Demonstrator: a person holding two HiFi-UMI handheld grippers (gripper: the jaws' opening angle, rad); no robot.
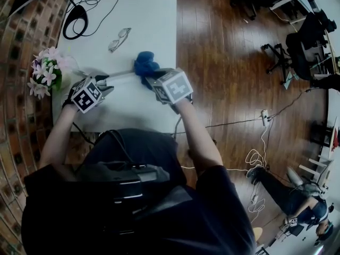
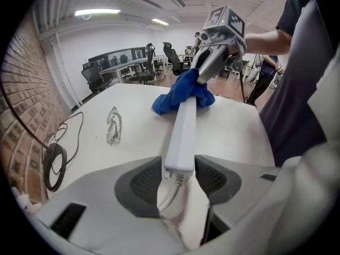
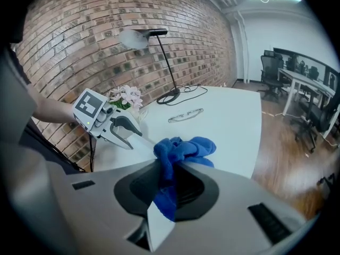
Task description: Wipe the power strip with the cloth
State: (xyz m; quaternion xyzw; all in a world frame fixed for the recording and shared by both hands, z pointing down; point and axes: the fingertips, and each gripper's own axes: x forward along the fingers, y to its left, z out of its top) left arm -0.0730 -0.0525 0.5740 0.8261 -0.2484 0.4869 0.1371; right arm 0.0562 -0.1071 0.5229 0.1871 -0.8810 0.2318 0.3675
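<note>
Holding the blue cloth [image 3: 183, 150] firmly in the right hand-held gripper [image 1: 151, 78], with the jaws nearly together and the cloth bunched over the far end of the white power strip [image 2: 183, 121]. Showing a white end below the cloth, between those jaws. Reaching straight from one hand-held gripper to the other, over the white tabletop [image 1: 138, 15]. Keeping the cable [image 2: 171, 193] end of the strip between the pads of the left hand-held gripper [image 1: 108, 82], jaws partly apart, pads just beside both sides, with a thin gap at one pad, not pressing.
</note>
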